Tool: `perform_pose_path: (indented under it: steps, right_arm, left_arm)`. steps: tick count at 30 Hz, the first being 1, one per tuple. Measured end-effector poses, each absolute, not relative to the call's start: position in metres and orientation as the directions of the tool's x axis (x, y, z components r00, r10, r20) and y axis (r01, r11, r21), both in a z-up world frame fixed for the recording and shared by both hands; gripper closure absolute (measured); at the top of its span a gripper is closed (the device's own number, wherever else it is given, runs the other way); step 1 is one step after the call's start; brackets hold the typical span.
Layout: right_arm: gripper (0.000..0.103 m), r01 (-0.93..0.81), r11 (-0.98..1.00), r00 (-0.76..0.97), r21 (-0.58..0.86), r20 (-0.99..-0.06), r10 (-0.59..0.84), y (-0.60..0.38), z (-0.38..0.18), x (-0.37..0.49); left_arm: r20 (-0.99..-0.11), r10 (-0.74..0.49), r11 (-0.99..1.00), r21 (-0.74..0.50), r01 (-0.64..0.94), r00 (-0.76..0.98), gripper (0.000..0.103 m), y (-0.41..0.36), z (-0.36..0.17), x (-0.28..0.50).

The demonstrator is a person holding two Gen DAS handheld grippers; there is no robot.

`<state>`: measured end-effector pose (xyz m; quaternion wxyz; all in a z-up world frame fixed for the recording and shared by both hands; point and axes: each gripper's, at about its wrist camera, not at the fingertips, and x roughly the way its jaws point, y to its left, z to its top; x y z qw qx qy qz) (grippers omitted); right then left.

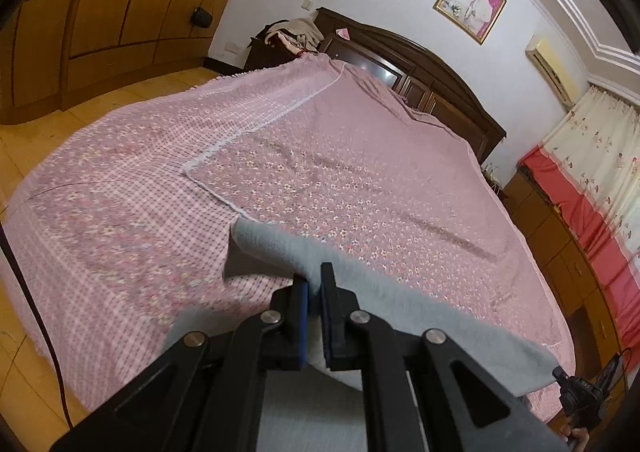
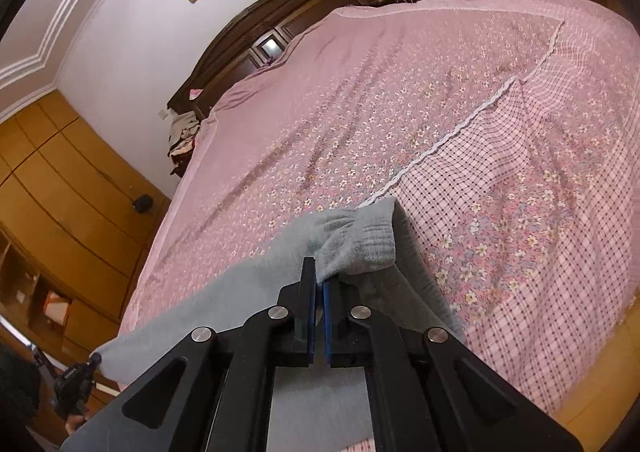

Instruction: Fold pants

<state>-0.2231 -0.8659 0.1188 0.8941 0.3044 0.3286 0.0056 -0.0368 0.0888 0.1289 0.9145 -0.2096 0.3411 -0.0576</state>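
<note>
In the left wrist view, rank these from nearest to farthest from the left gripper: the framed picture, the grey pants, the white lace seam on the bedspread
1. grey pants, clamped in the left gripper.
2. white lace seam, mid-bed, up and left.
3. framed picture, on the far wall.

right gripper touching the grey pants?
Touching. Right wrist view: right gripper has its jaws shut on the ribbed edge of the grey pants.

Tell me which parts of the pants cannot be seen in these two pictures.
- Left wrist view: the near part of the grey pants is covered by the left hand-held gripper.
- Right wrist view: the right hand-held gripper covers the near cloth; only one ribbed cuff shows.
</note>
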Motion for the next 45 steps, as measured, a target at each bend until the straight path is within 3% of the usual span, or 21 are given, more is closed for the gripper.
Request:
perform_pose_path:
  steps: [15, 27, 39, 42, 45]
  right_arm:
    - [0.099, 0.222, 0.834, 0.743, 0.504, -0.642, 0.19, -0.864, 0.092, -0.275]
    - [0.099, 0.259, 0.87, 0.691, 0.418, -0.71, 0.135, -0.858, 0.068, -0.274]
    - [0.09, 0.339, 0.767, 0.698, 0.544, -0.692, 0.183, -0.89, 0.047, -0.271]
    - [0.09, 0.318, 0.814, 0.724, 0.486, -0.678, 0.123, -0.89, 0.057, -0.268]
    - [0.089, 0.32, 0.882, 0.677, 0.346, -0.735, 0.042, -0.883, 0.052, -0.253]
  left_arm:
    - [-0.694, -0.249, 0.895, -0.432, -0.114, 0.675, 0.098, 0.125, 0.078, -0.092]
    - [-0.763, -0.226, 0.908, -0.391, -0.154, 0.605, 0.098, 0.12, 0.034, -0.093]
    - [-0.768, -0.227, 0.908, -0.389, -0.155, 0.599, 0.098, 0.121, 0.031, -0.095]
    - [-0.77, -0.226, 0.908, -0.388, -0.157, 0.596, 0.098, 0.121, 0.031, -0.096]
    - [-0.776, -0.218, 0.912, -0.377, -0.159, 0.592, 0.098, 0.117, 0.027, -0.094]
